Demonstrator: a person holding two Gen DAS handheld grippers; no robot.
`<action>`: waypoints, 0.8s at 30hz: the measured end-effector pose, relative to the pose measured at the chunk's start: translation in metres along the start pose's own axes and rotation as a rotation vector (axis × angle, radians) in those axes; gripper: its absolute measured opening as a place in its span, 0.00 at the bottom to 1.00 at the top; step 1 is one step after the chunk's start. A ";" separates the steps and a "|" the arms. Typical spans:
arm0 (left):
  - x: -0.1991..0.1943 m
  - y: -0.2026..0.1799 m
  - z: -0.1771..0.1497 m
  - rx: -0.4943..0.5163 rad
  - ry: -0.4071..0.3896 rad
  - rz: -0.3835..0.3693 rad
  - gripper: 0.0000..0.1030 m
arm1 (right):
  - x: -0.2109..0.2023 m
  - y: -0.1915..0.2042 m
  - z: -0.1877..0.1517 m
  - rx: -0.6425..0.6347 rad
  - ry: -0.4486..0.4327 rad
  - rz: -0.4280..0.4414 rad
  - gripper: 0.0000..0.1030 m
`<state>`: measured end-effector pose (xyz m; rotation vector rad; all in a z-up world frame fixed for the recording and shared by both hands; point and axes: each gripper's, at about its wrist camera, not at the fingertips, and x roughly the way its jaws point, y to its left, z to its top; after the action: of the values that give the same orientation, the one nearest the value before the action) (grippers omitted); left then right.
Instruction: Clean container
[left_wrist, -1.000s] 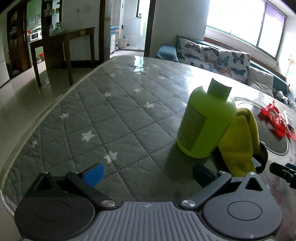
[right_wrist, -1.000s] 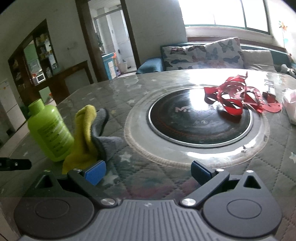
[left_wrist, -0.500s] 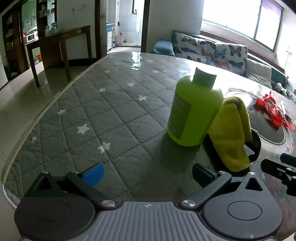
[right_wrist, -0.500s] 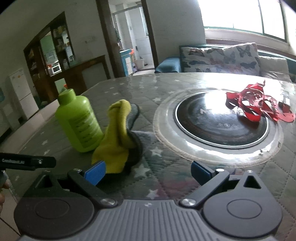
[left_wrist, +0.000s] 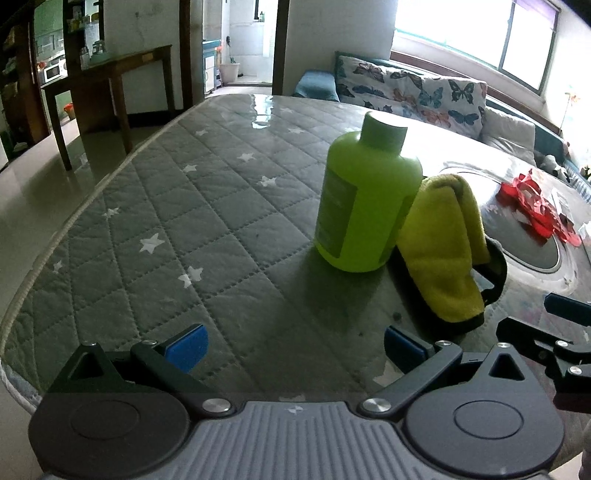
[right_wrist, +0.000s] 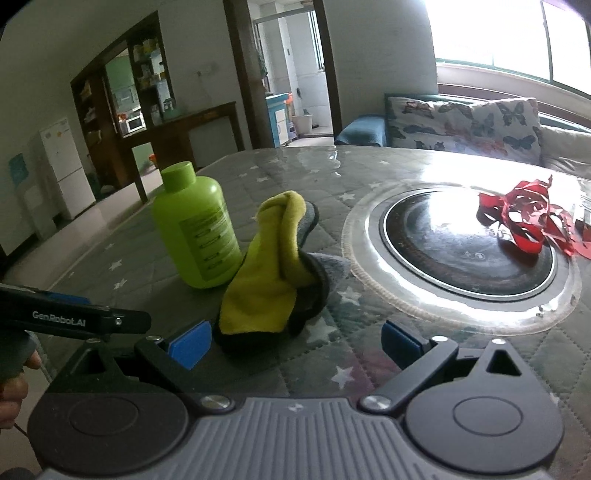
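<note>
The green bottle (left_wrist: 365, 199), which I take to be the task's container, stands upright with its cap on at about one o'clock from the left tool (left_wrist: 295, 343), on the quilted, star-printed cover of the table (left_wrist: 166, 206). A yellow cloth (left_wrist: 443, 243) is bunched up at its three o'clock side, leaning against or just beside the bottle's wall; the right wrist view shows a grey reverse face (right_wrist: 314, 273) folded under the yellow one. Bottle and cloth sit close together, likely so that one tool can steady the bottle while the other takes the cloth to wipe it. The left tool is released, its blue pads spread wide with nothing between them, and it faces the bottle from the table's near edge. The right tool (right_wrist: 295, 343) is likewise spread and empty, with the cloth at about eleven o'clock just ahead of its left pad. Whether the bottle has already been wiped cannot be read from its surface. The bottle looks like smooth, rigid plastic, round-shouldered with a short cylindrical cap and a printed label; the cloth is a soft, napped pile that should crumple under a pinch. The cover lies under a glossy clear sheet. At two o'clock in the right view sits a round black glass hob (right_wrist: 465, 240) with curled red paper scraps (right_wrist: 517, 218) on its far rim.
</note>
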<state>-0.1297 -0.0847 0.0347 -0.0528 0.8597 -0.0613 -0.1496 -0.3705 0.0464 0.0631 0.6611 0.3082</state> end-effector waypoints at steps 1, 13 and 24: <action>0.000 -0.001 0.000 0.002 0.000 0.000 1.00 | 0.000 0.000 -0.001 -0.002 -0.001 0.000 0.97; 0.002 0.000 0.000 0.012 0.000 0.022 1.00 | 0.002 -0.008 -0.004 0.016 -0.001 -0.018 0.97; 0.006 0.005 0.005 0.008 -0.001 0.041 1.00 | 0.007 -0.018 -0.005 0.036 0.005 -0.048 0.97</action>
<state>-0.1220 -0.0805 0.0331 -0.0278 0.8589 -0.0263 -0.1424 -0.3853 0.0357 0.0810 0.6727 0.2507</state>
